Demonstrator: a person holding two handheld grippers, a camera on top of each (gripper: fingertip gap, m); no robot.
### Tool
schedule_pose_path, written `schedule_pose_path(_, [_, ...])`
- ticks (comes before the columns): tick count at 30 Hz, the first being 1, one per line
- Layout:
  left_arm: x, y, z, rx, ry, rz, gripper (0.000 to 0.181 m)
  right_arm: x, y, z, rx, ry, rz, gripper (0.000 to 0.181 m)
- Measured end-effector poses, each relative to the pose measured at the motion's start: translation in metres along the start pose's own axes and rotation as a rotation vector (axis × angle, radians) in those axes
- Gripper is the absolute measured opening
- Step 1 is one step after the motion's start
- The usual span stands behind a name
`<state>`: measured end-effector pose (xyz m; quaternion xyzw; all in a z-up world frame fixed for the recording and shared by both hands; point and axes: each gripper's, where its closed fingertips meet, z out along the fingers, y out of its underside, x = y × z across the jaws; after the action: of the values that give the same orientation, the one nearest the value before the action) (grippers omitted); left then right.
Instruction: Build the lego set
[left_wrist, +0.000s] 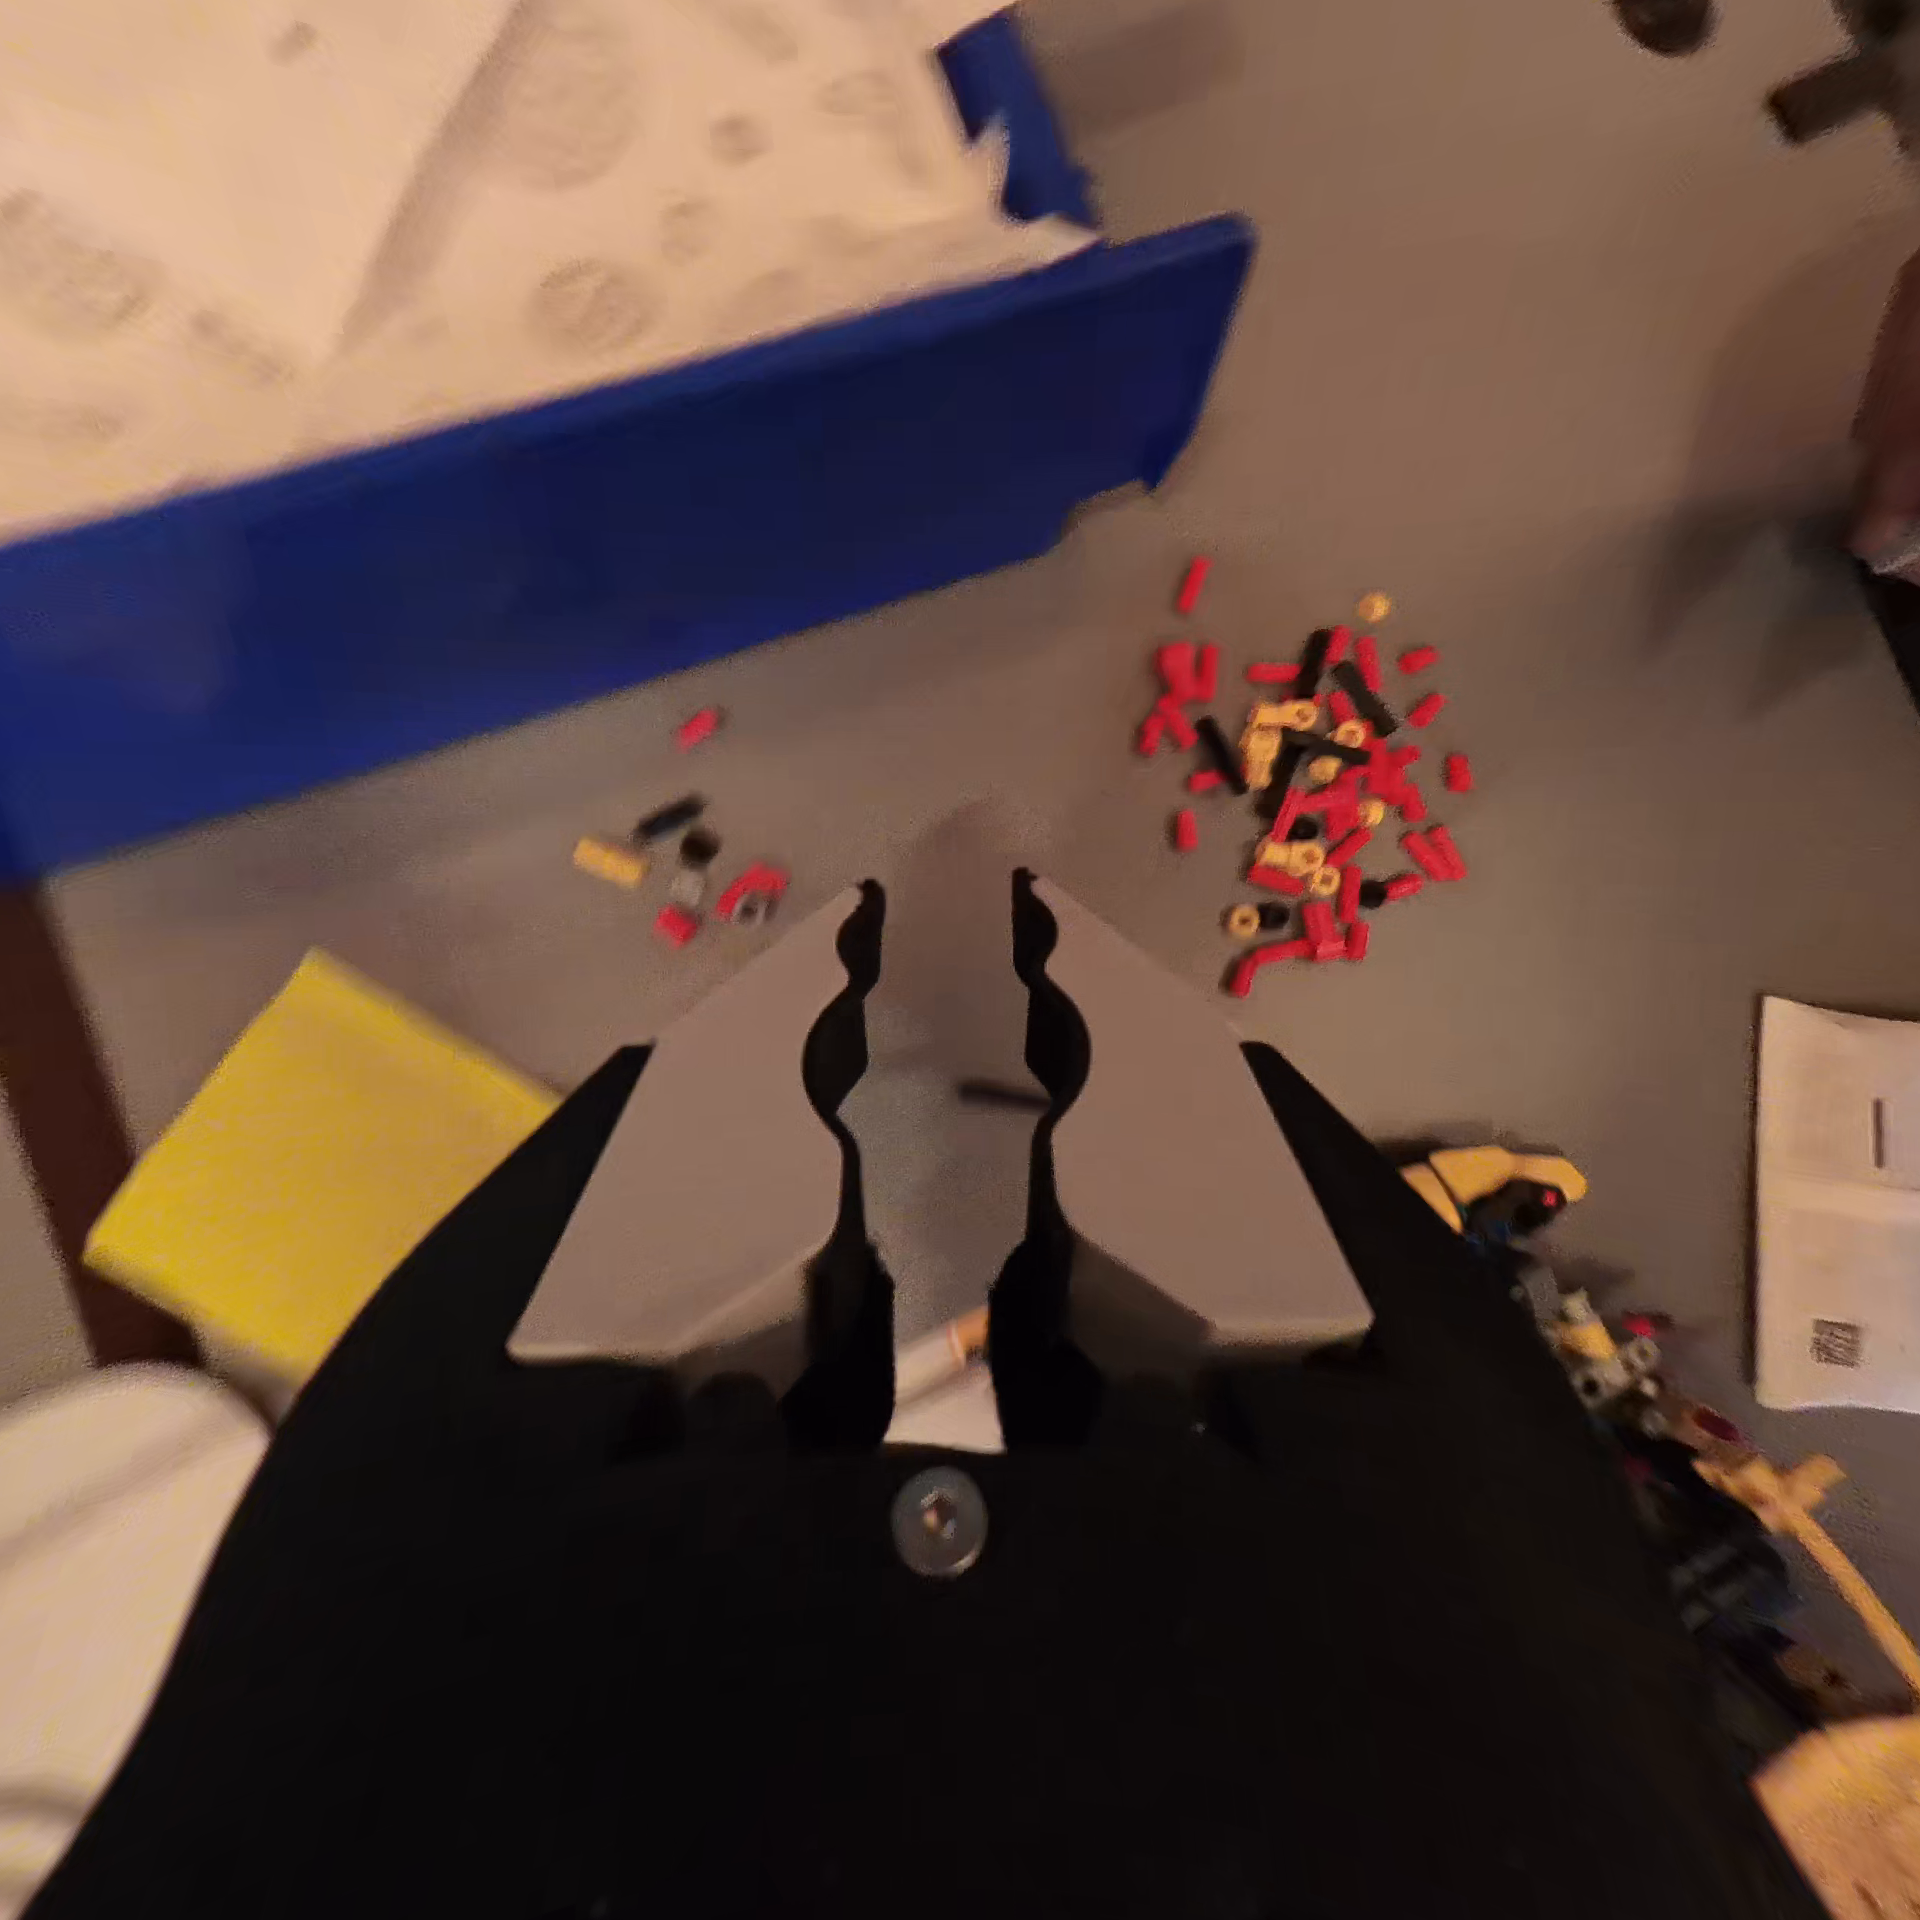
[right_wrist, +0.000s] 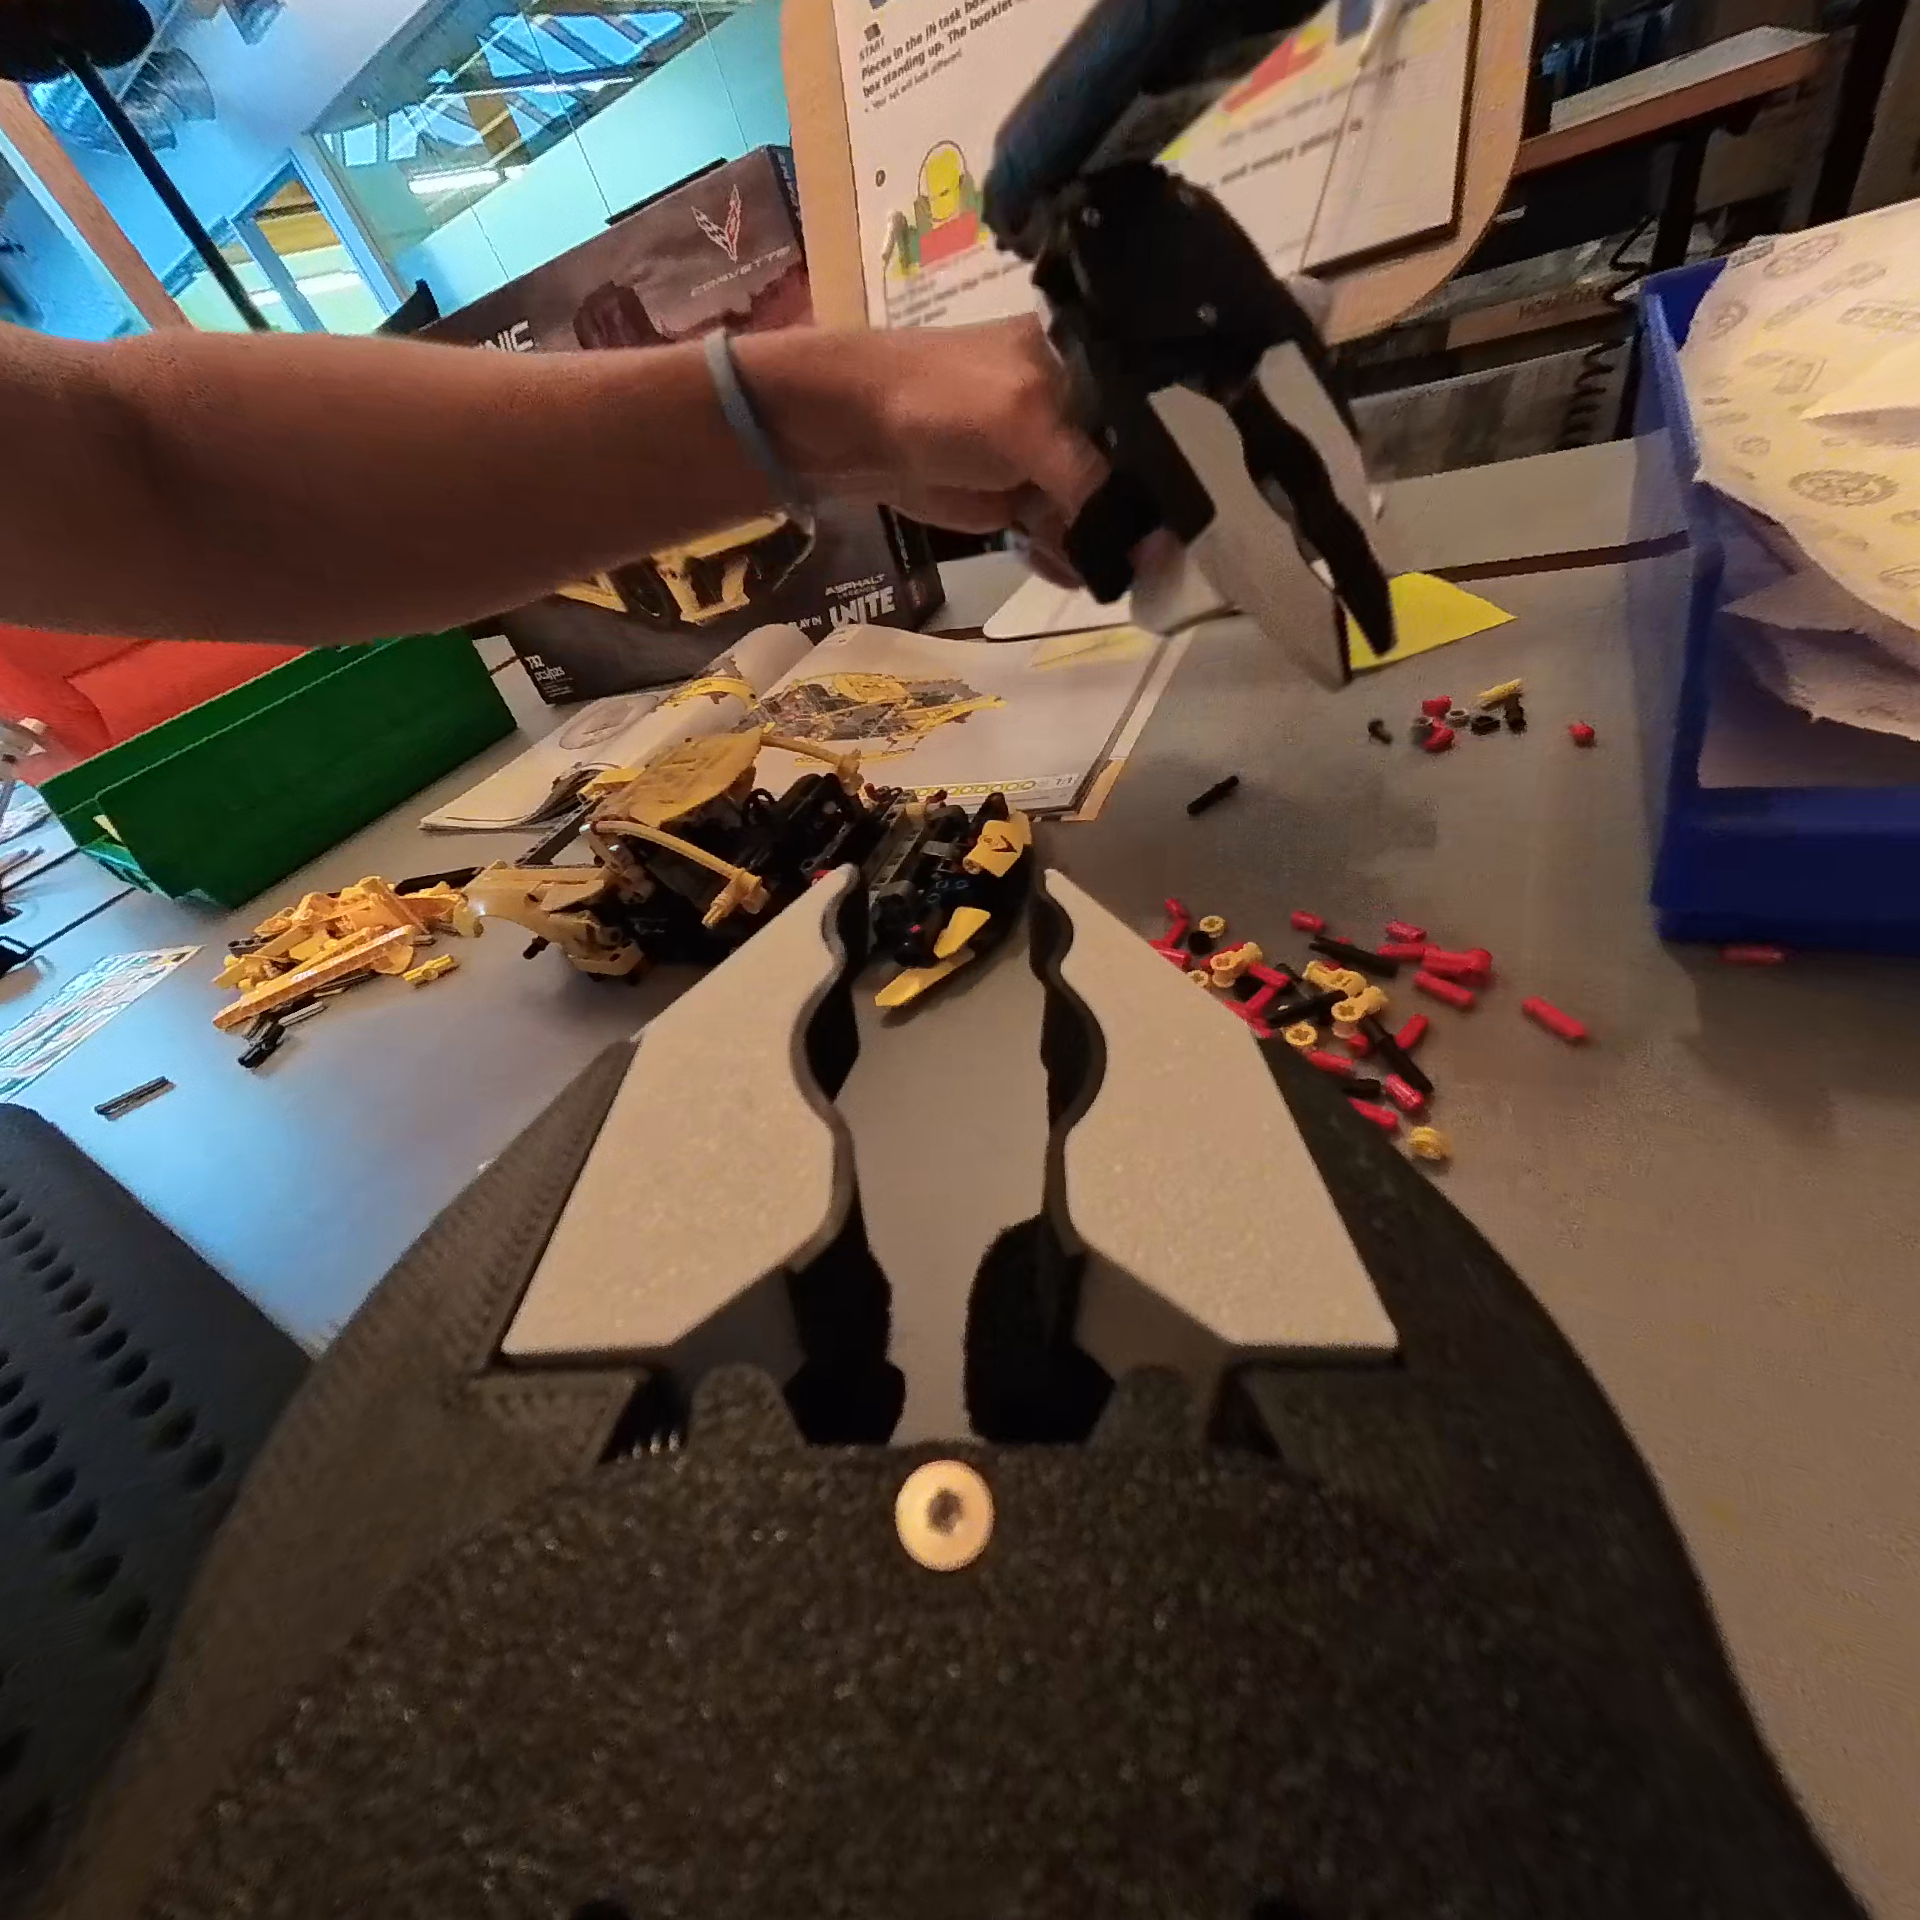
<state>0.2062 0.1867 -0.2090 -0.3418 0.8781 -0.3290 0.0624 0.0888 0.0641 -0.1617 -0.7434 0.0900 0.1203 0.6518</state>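
Small glossy red, black, yellow pegs (left_wrist: 1314, 790) on matte grey table (left_wrist: 1455, 364)

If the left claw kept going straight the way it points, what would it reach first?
Probably bare table. The left claw is open and empty, aimed down between the small cluster of pieces and the big red pile; farther on lies the blue bin. Depth is unclear.

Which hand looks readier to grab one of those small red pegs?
Left, probably. Its tool hangs open above the table, pointing down between both peg piles. The right tool, also open and empty, faces the half-built car.
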Motion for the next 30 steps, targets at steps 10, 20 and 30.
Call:
schedule_pose_path(10, [0.012, 0.065, -0.007, -0.128, -0.121, -0.31, 0.026, -0.002, 0.004, 0.005, -0.028, -0.013, -0.006, 0.029])
schedule_pose_path(20, [0.02, 0.06, 0.022, -0.194, -0.069, -0.207, 0.005, -0.002, 0.003, 0.003, -0.016, 0.001, -0.017, 0.028])
schedule_pose_path(30, [0.057, 0.025, 0.054, -0.182, 0.048, -0.136, 0.011, -0.004, 0.006, 0.005, -0.031, -0.01, -0.029, 0.028])
